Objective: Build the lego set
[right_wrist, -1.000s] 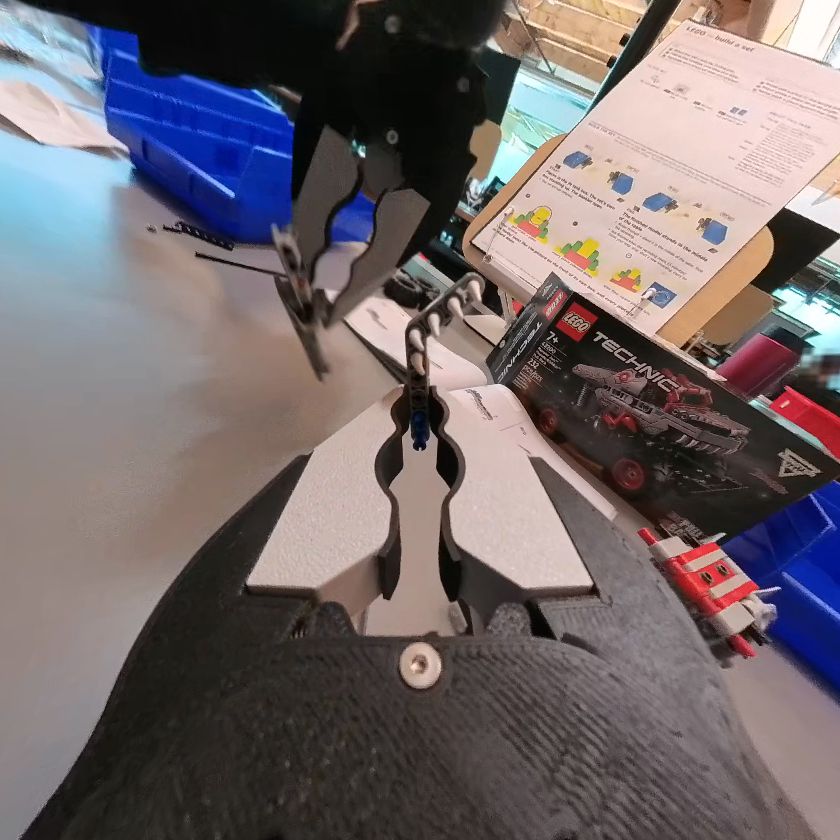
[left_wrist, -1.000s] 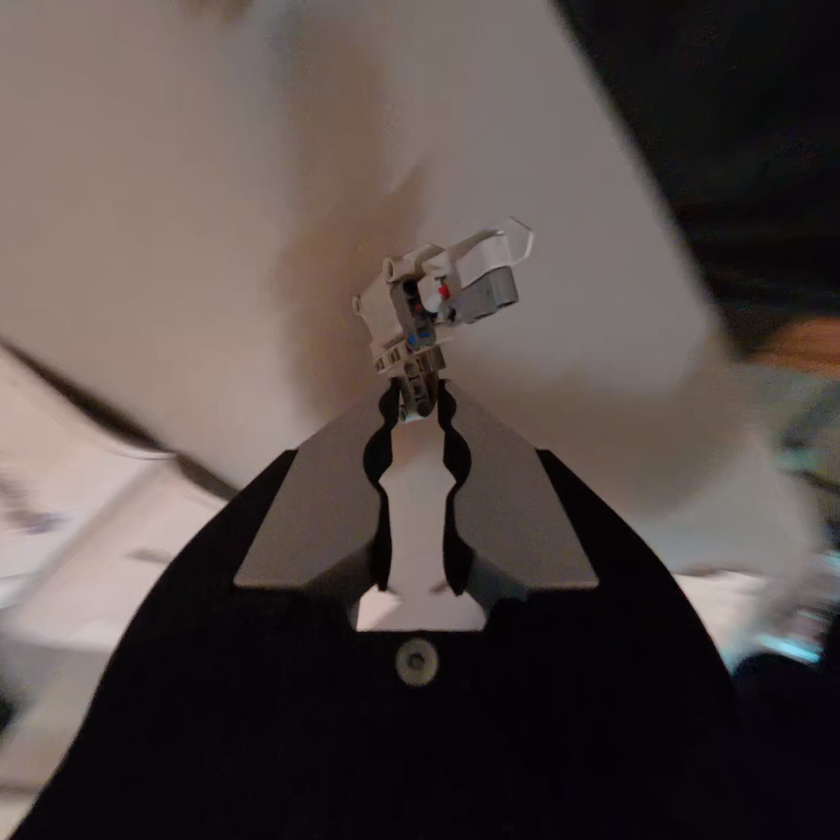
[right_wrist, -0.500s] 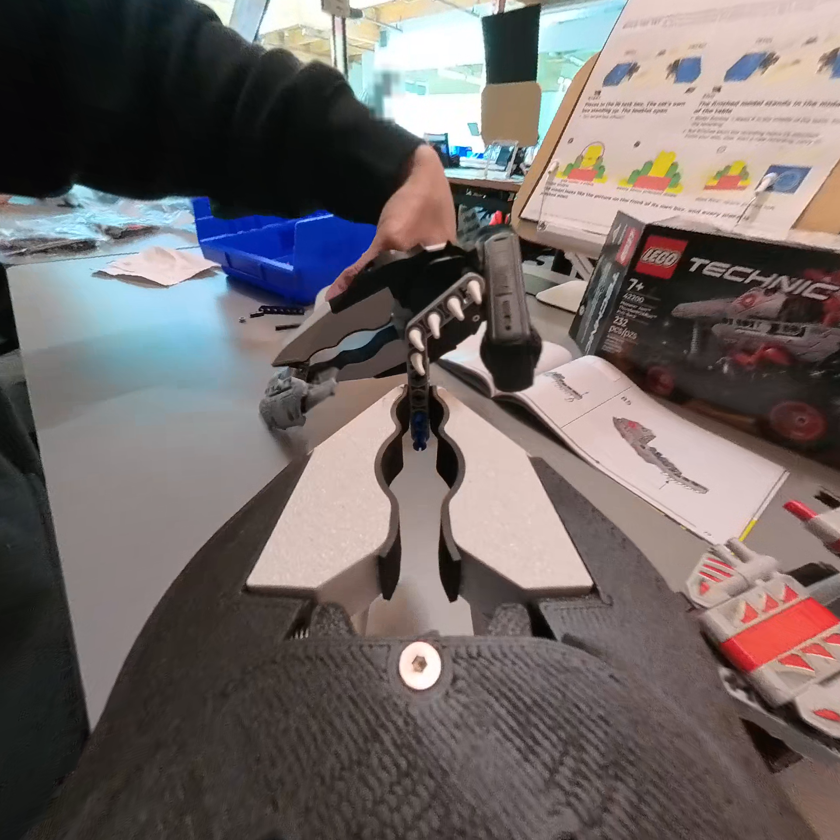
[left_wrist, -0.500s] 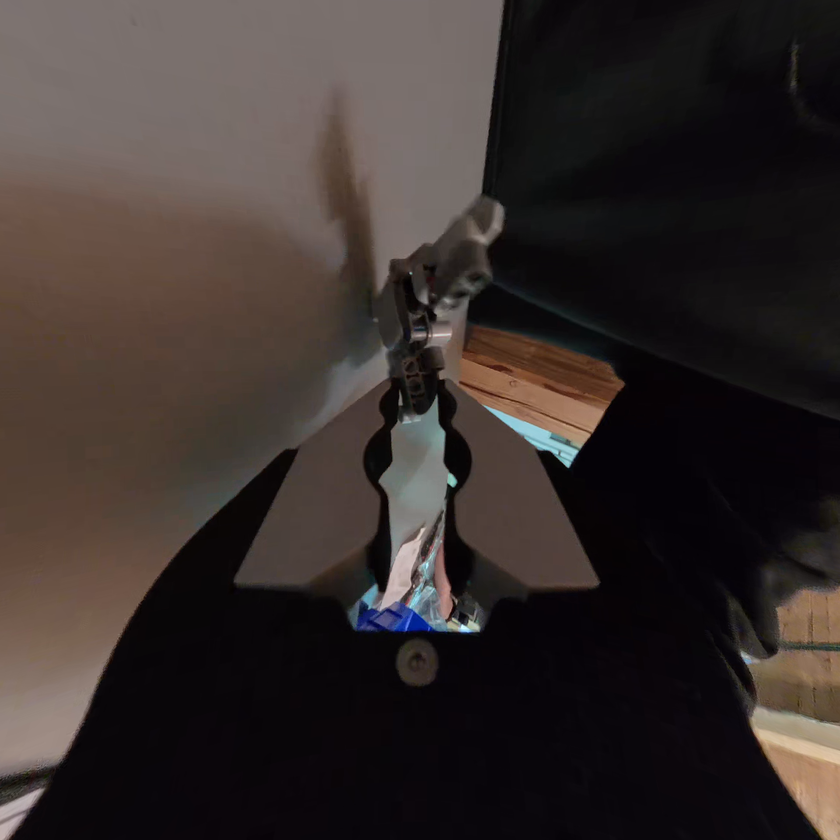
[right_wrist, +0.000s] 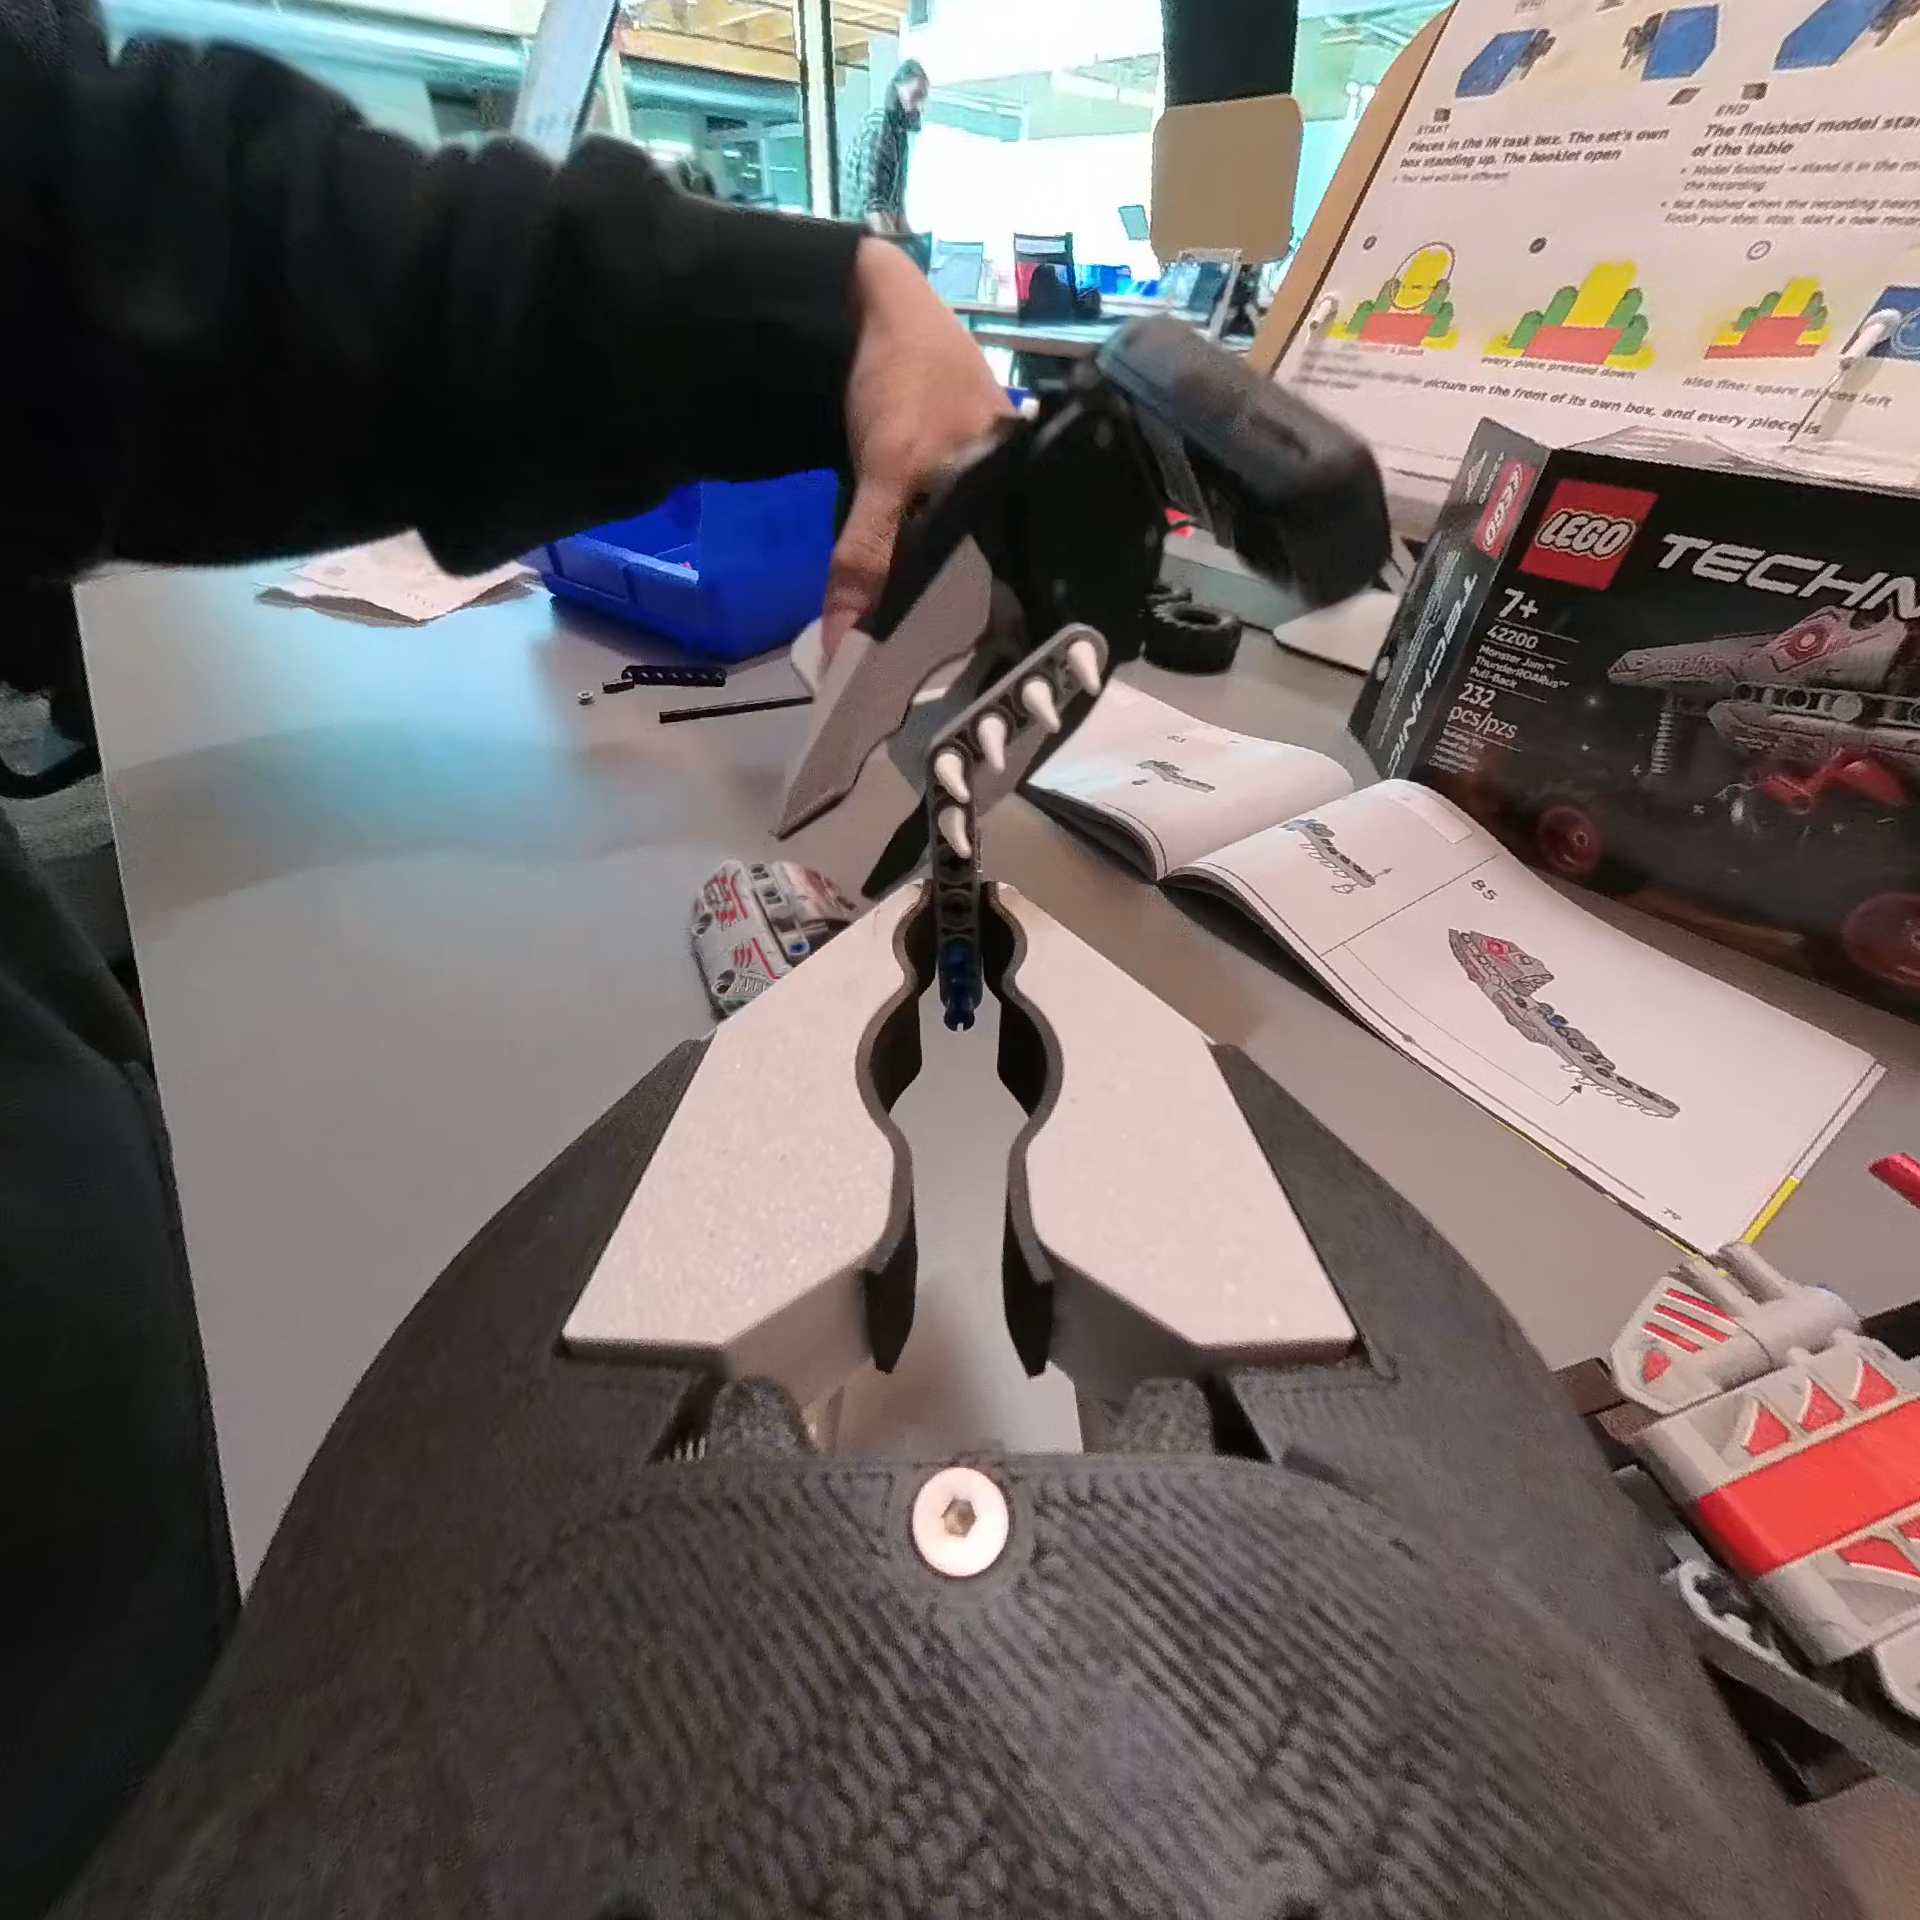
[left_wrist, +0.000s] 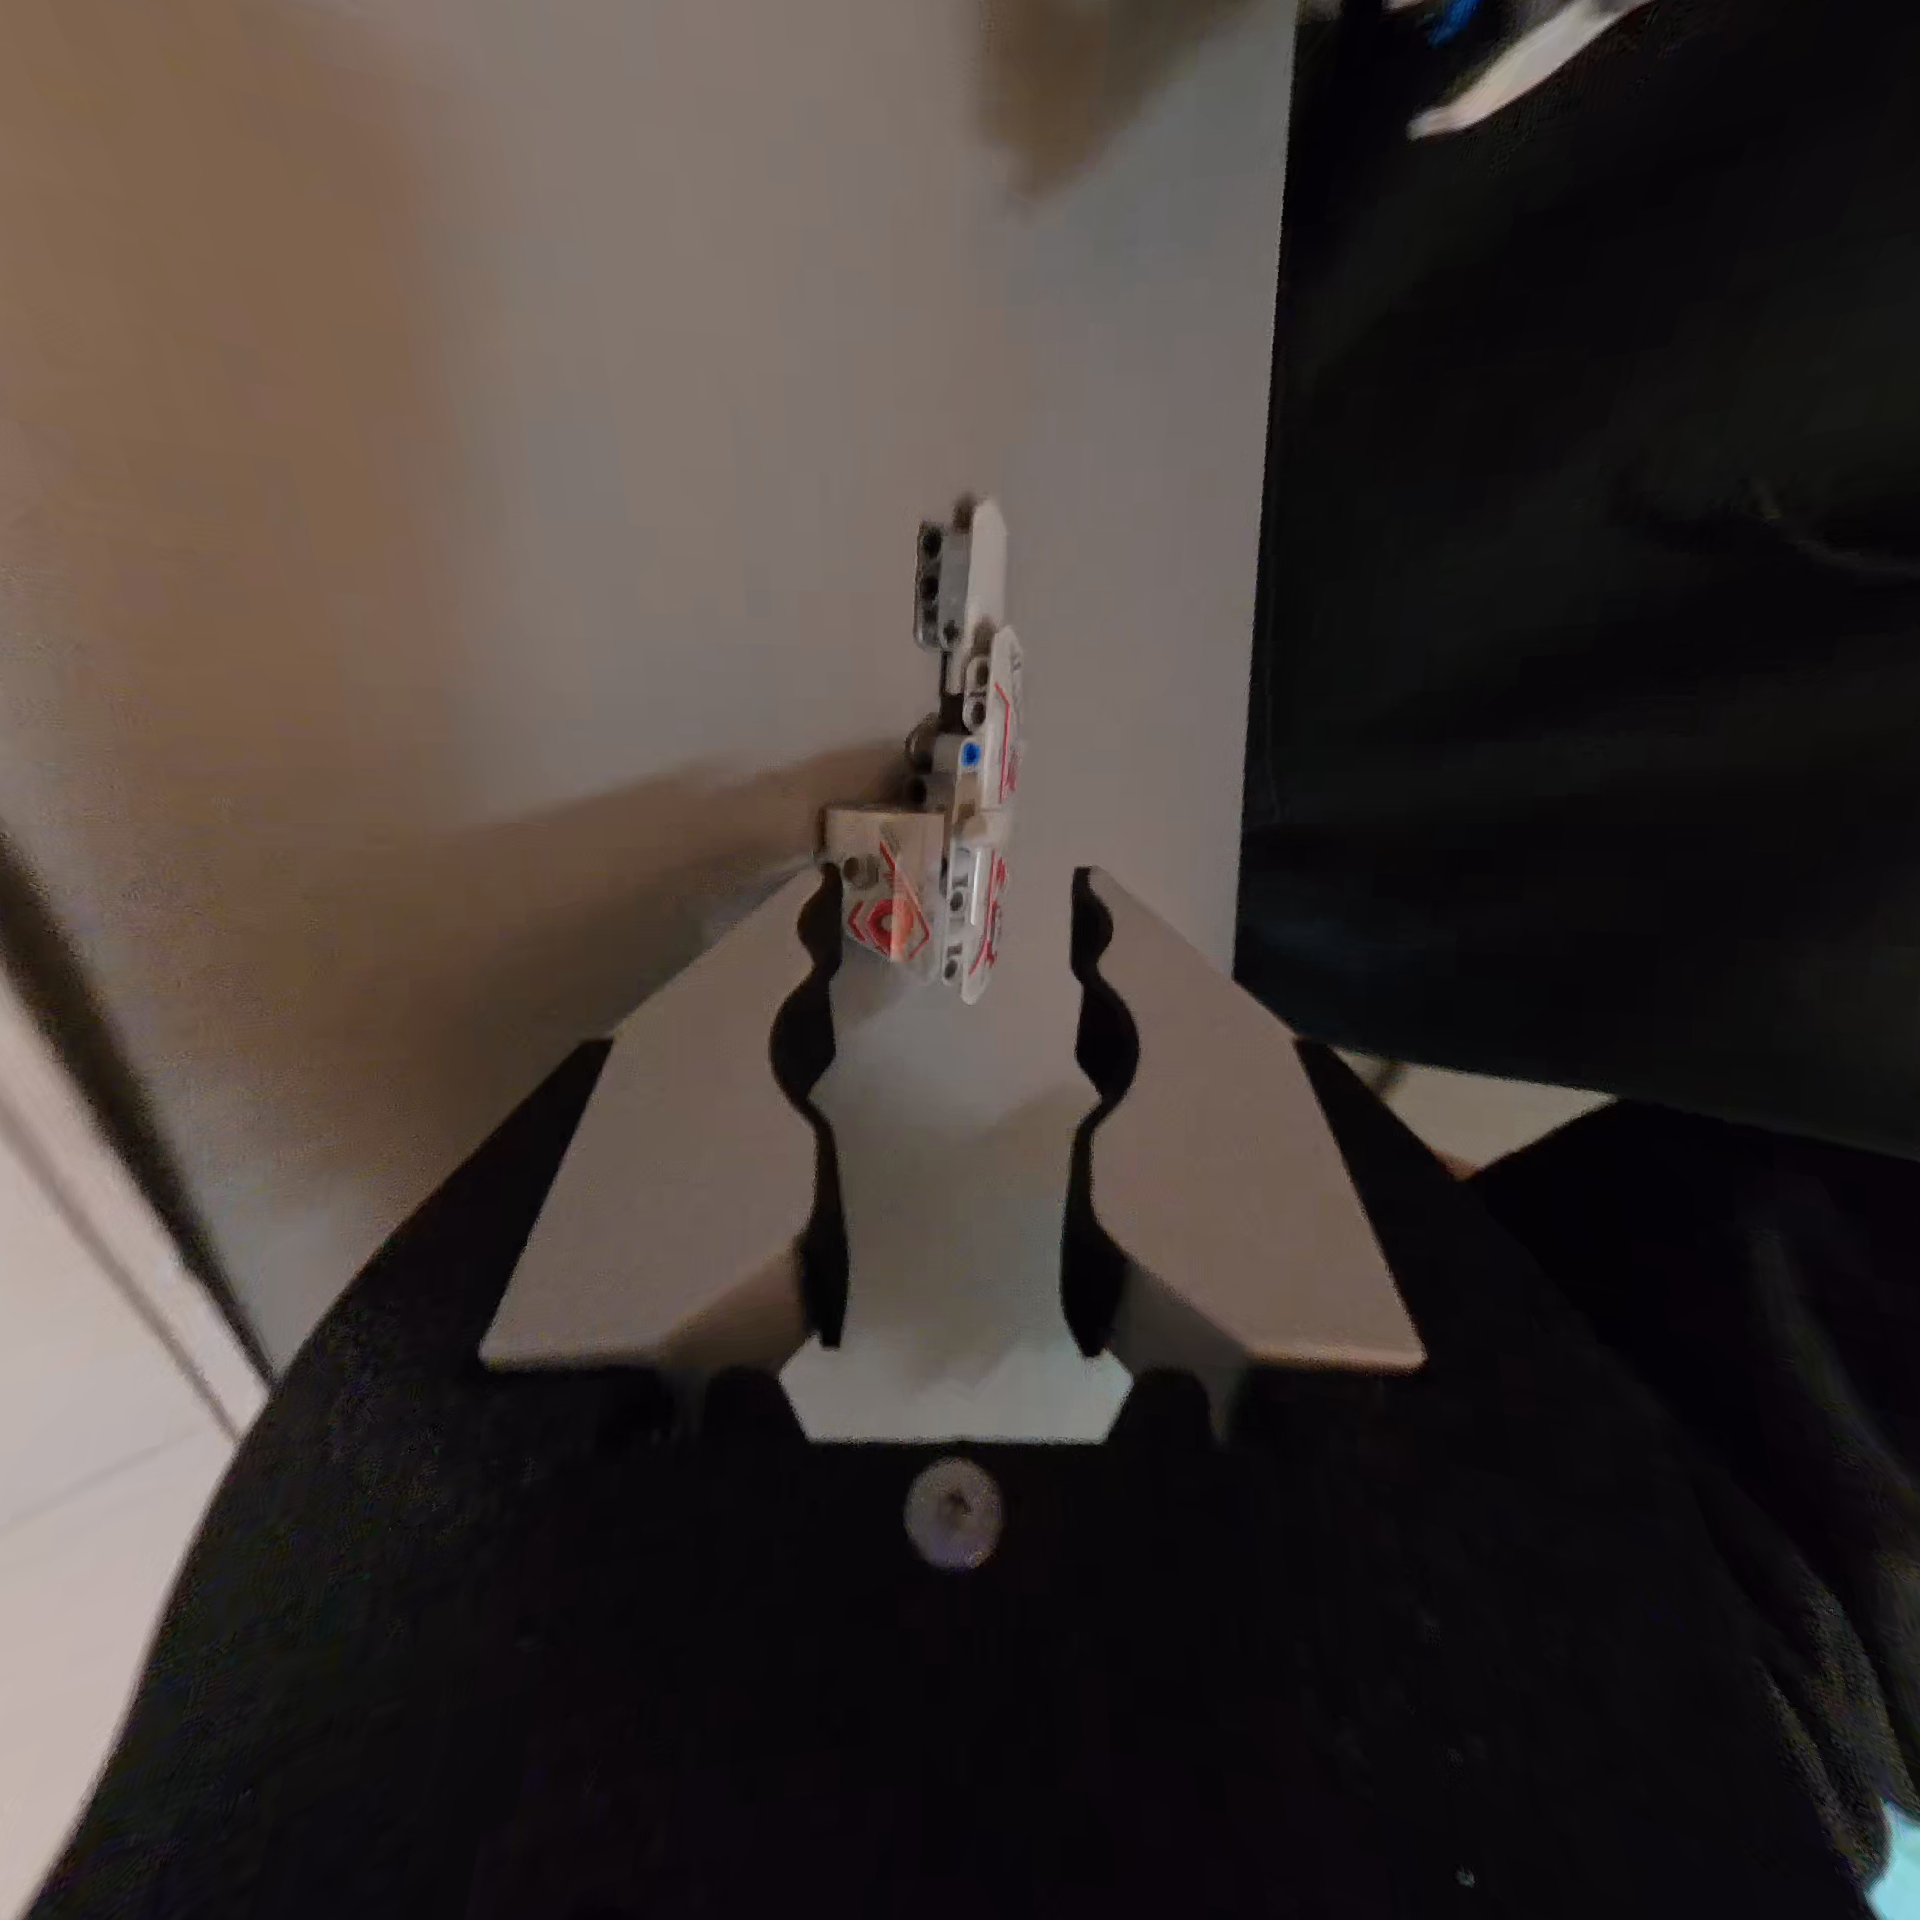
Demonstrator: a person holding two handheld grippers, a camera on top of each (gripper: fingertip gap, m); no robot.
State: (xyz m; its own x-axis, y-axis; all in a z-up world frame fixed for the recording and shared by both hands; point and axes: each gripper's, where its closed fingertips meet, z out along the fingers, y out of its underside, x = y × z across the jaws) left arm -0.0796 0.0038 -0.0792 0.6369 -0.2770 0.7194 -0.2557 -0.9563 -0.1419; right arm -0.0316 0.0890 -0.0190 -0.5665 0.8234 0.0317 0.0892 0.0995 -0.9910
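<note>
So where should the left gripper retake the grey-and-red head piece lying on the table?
Probably across the head piece's long flat sides, coming from above: it lies on its side on the table, apart from the booklet. The left gripper hangs open just above it.

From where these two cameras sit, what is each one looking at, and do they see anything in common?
Left wrist view: it sits behind the open left gripper, facing down at the grey table and the small white-and-red brick assembly lying there; a black sleeve shows on the right.
Right wrist view: it sits behind the right gripper, shut on a black toothed beam, facing across the table toward the open instruction booklet; a hand shows.
Shared: the brick assembly, the table and the left gripper.
</note>
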